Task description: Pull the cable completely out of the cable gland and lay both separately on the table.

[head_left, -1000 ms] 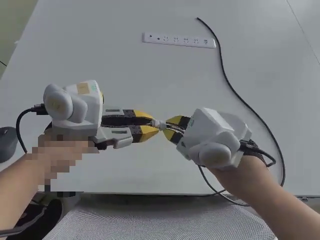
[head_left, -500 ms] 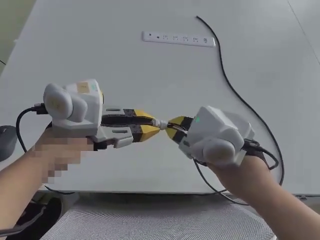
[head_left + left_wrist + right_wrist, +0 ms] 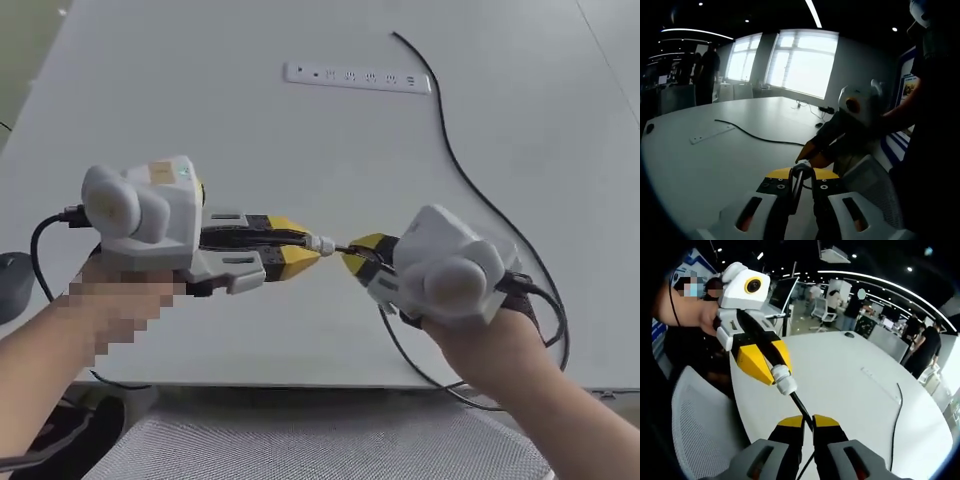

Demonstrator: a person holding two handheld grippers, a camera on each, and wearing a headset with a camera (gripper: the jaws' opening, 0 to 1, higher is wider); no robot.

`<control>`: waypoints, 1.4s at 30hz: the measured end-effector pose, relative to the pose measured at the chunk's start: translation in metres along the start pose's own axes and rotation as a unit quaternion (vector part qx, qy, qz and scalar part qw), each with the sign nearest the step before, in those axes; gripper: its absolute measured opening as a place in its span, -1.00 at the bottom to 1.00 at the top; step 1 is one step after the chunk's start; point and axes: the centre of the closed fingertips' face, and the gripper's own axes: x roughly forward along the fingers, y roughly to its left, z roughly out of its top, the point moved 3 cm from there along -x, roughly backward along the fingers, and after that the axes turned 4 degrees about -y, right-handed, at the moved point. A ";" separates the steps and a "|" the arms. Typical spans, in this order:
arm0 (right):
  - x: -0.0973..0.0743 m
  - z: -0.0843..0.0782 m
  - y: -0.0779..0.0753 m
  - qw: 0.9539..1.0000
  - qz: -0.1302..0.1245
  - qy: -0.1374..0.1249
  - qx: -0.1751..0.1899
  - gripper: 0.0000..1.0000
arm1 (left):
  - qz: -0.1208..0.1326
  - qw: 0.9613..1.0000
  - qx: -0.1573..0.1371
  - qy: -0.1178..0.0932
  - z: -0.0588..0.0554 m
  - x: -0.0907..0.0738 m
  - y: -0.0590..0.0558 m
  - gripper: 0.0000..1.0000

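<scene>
A wide white counter (image 3: 300,130) lies open, with a white power strip (image 3: 358,79) and a black cord (image 3: 470,185) far back. Above its near edge the left gripper (image 3: 302,252) clamps its fingers on the white plastic cable gland (image 3: 320,244). The right gripper (image 3: 362,262) pinches the thin black cable (image 3: 342,249), which the right gripper view shows running into the gland.

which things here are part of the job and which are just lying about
Job: cable gland, cable, left tool, right tool.
Lying about: power strip, black cord on the table.
</scene>
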 end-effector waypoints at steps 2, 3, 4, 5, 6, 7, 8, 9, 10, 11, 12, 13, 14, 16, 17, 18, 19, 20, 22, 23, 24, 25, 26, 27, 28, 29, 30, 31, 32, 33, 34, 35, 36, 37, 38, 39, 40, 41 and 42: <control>0.001 -0.006 -0.003 1.000 -0.003 0.006 0.014 -0.98 | 0.001 1.000 -0.001 -0.001 0.000 -0.001 0.000 -0.70; 0.001 -0.010 -0.004 1.000 -0.004 0.010 0.023 -0.98 | 0.002 1.000 -0.001 -0.001 0.000 -0.001 0.000 -0.70; 0.001 -0.011 -0.005 1.000 -0.005 0.011 0.027 -0.98 | 0.003 1.000 -0.001 -0.001 0.000 -0.001 0.000 -0.70; 0.002 -0.018 -0.006 0.999 -0.007 0.019 0.040 -0.99 | 0.005 1.000 0.000 0.000 -0.001 -0.002 0.000 -0.70; 0.002 -0.022 -0.007 0.999 -0.008 0.023 0.044 -0.99 | 0.005 1.000 0.000 0.000 -0.001 -0.002 0.000 -0.70; 0.002 -0.026 -0.008 0.998 -0.010 0.028 0.050 -0.99 | 0.006 1.000 0.000 0.001 -0.001 -0.003 0.000 -0.70; 0.001 -0.031 -0.008 0.998 -0.011 0.031 0.054 -0.99 | 0.006 1.000 0.000 0.001 -0.001 -0.003 0.000 -0.70; 0.001 -0.034 -0.008 0.998 -0.010 0.031 0.060 -0.99 | 0.006 1.000 0.000 0.003 -0.002 -0.003 0.000 -0.70; 0.000 -0.039 -0.009 0.997 -0.011 0.033 0.074 -0.99 | 0.006 1.000 0.001 0.004 -0.002 -0.003 0.000 -0.70; 0.000 -0.043 -0.009 0.996 -0.011 0.035 0.084 -0.99 | 0.005 1.000 0.001 0.004 -0.003 -0.003 -0.001 -0.70; -0.001 -0.048 -0.009 0.994 -0.010 0.039 0.103 -0.99 | 0.005 1.000 0.000 0.005 -0.003 -0.003 -0.001 -0.70; -0.001 -0.050 -0.009 0.993 -0.009 0.040 0.113 -0.99 | 0.005 1.000 0.001 0.006 -0.004 -0.002 -0.001 -0.70; -0.001 -0.052 -0.010 0.992 -0.009 0.040 0.116 -0.99 | 0.004 1.000 0.001 0.007 -0.004 -0.002 -0.002 -0.70; -0.001 -0.054 -0.010 0.992 -0.007 0.038 0.119 -0.98 | 0.003 1.000 0.001 0.009 -0.006 0.000 -0.003 -0.70; -0.001 -0.053 -0.010 0.992 -0.008 0.037 0.119 -0.98 | 0.003 1.000 0.001 0.009 -0.006 0.000 -0.003 -0.70; -0.001 -0.052 -0.010 0.992 -0.009 0.037 0.119 -0.98 | 0.003 1.000 0.000 0.009 -0.006 0.001 -0.003 -0.70; -0.001 -0.052 -0.011 0.992 -0.009 0.038 0.119 -0.98 | 0.002 1.000 0.000 0.009 -0.005 0.001 -0.003 -0.70; -0.001 -0.052 -0.011 0.992 -0.008 0.038 0.121 -0.98 | 0.002 1.000 0.000 0.008 -0.005 0.002 -0.003 -0.70; -0.001 -0.052 -0.011 0.991 -0.008 0.039 0.125 -0.97 | 0.002 1.000 0.001 0.008 -0.004 0.002 -0.003 -0.70; -0.001 -0.051 -0.011 0.991 -0.008 0.039 0.127 -0.97 | 0.002 1.000 0.000 0.009 -0.004 0.002 -0.002 -0.70; 0.000 -0.051 -0.011 0.991 -0.007 0.039 0.127 -0.97 | 0.002 1.000 -0.001 0.008 -0.004 0.002 -0.002 -0.70; 0.000 -0.051 -0.010 0.991 -0.006 0.039 0.127 -0.97 | 0.001 1.000 -0.002 0.009 -0.004 0.002 -0.002 -0.70; 0.000 -0.051 -0.010 0.991 -0.006 0.039 0.127 -0.97 | 0.001 1.000 0.000 0.009 -0.003 0.002 -0.002 -0.70; -0.001 -0.051 -0.009 0.991 -0.005 0.039 0.127 -0.97 | 0.001 1.000 0.000 0.008 -0.003 0.002 -0.002 -0.70; -0.001 -0.051 -0.009 0.991 -0.004 0.038 0.127 -0.97 | 0.002 1.000 -0.001 0.008 -0.003 0.001 -0.002 -0.70; -0.001 -0.051 -0.008 0.991 -0.004 0.038 0.126 -0.96 | 0.002 1.000 -0.001 0.007 -0.003 0.001 -0.002 -0.70; 0.000 -0.051 -0.008 0.991 -0.004 0.038 0.125 -0.96 | 0.003 1.000 0.000 0.007 -0.003 0.001 -0.002 -0.70; 0.000 -0.051 -0.008 0.992 -0.003 0.039 0.124 -0.96 | 0.003 1.000 -0.001 0.007 -0.003 0.001 -0.001 -0.70; -0.001 -0.051 -0.007 0.992 -0.002 0.039 0.123 -0.96 | 0.003 1.000 -0.005 0.005 -0.002 0.001 -0.002 -0.70; -0.001 -0.051 -0.006 0.992 -0.001 0.040 0.121 -0.96 | 0.002 1.000 -0.008 0.003 -0.002 0.001 -0.002 -0.70; 0.000 -0.051 -0.006 0.992 0.001 0.041 0.117 -0.96 | 0.003 1.000 -0.006 0.003 -0.002 0.001 -0.002 -0.70; 0.000 -0.052 -0.005 0.993 0.001 0.042 0.112 -0.96 | 0.003 1.000 -0.006 0.004 -0.002 0.001 -0.002 -0.70; 0.000 -0.052 -0.005 0.993 0.002 0.042 0.110 -0.95 | 0.003 1.000 -0.006 0.003 -0.001 0.001 -0.003 -0.70; 0.000 -0.051 -0.004 0.993 0.003 0.042 0.108 -0.93 | 0.002 1.000 -0.007 0.002 -0.001 0.001 -0.003 -0.70; 0.000 -0.051 -0.004 0.994 0.003 0.041 0.105 -0.90 | 0.002 1.000 -0.006 0.002 -0.001 0.001 -0.004 -0.70; -0.001 -0.050 -0.003 0.994 0.003 0.040 0.102 -0.88 | 0.002 1.000 -0.006 0.002 -0.001 0.001 -0.004 -0.70; -0.001 -0.050 -0.003 0.995 0.002 0.040 0.097 -0.87 | 0.000 1.000 -0.010 0.002 -0.001 0.002 -0.005 -0.70; -0.002 -0.049 -0.003 0.995 0.002 0.041 0.093 -0.87 | 0.000 1.000 -0.010 0.002 -0.001 0.002 -0.005 -0.70; -0.003 -0.049 -0.003 0.995 0.002 0.041 0.085 -0.85 | 0.001 1.000 -0.009 0.001 -0.001 0.001 -0.005 -0.70</control>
